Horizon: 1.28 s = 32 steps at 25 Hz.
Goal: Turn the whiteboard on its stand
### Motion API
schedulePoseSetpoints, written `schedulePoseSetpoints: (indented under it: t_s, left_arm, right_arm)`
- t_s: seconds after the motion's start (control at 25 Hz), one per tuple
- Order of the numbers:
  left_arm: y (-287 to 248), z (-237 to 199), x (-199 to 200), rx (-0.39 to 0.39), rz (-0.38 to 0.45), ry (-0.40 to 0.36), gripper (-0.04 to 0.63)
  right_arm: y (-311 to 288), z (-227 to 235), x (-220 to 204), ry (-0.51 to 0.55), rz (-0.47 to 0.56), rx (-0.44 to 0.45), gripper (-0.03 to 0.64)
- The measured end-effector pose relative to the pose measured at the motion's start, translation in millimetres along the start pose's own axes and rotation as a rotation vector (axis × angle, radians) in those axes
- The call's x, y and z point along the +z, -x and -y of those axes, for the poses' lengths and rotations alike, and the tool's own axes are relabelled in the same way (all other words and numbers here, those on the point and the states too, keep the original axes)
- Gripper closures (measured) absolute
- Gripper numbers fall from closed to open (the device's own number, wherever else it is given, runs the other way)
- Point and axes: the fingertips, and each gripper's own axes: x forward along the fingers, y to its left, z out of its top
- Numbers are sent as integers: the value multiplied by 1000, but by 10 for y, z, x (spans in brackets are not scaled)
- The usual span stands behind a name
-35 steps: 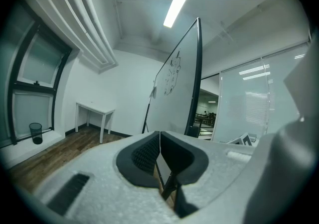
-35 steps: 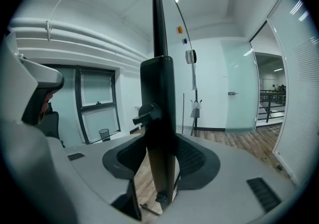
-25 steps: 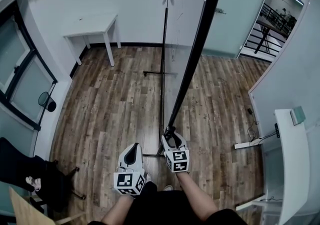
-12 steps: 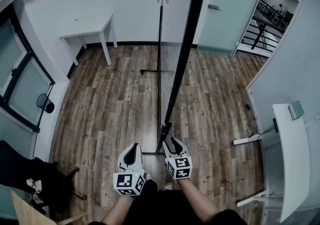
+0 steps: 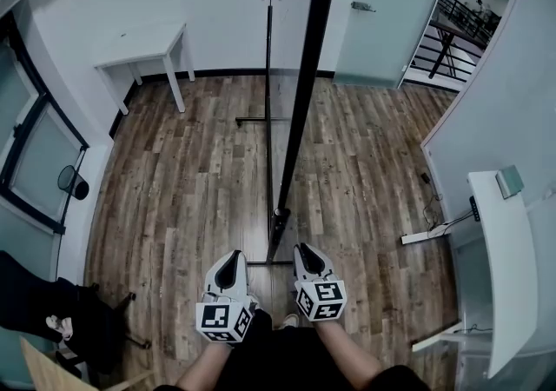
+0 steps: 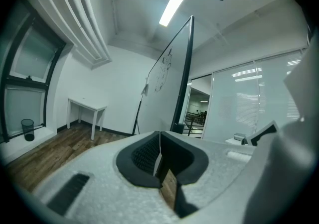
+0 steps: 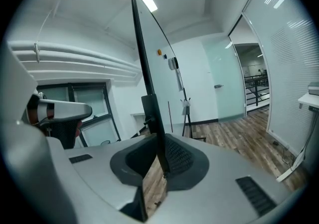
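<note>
The right hand-held gripper (image 5: pixel 301 250) has let go of the whiteboard (image 5: pixel 306 76). A second ago it sat at the lower end of the board's black frame with its jaws spread around it. Now it lies lower in the head view, drawn back toward the person and just apart from the frame. Its jaws are closing and are all but together, with nothing between them. In the right gripper view the frame (image 7: pixel 142 58) rises beyond the jaw tips (image 7: pixel 160 141), in line with them but not pinched.

The board's dark edge has shifted too. It slanted from the upper right down to the lower middle before. Now it runs steeper, close to parallel with the stand (image 5: pixel 268 76), whose pole stands just to its left. The camera has also moved a little, so part of that shift may be only apparent.

The left hand-held gripper (image 5: pixel 230 257) is unchanged, closed on nothing, low in the frame beside the right one.

One stroke of the turn looks finished and released. The board stands edge-on to the person, so a fresh grip on the frame is probably needed to swing it further.
</note>
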Motion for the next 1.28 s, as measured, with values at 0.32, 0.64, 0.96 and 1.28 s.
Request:
schedulePoseSetpoints:
  t_s: [0.32,0.64,0.96,1.28]
  left_arm:
    - [47,112,-98,-9,-15,20,574]
    - [122,130,-150,-1,-26,-18,574]
    - [126,261,-174,-13,-20,-45,574]
    - [141,294,-213,-8,-26,-40,574]
  right_arm:
    - [303,-67,92,-11,33,8,583]
    - [553,-158,98,-15,53,25,583]
    - [609,-47,73,-10,51,0,598]
    - [618,-25,67,-1,47,9,598]
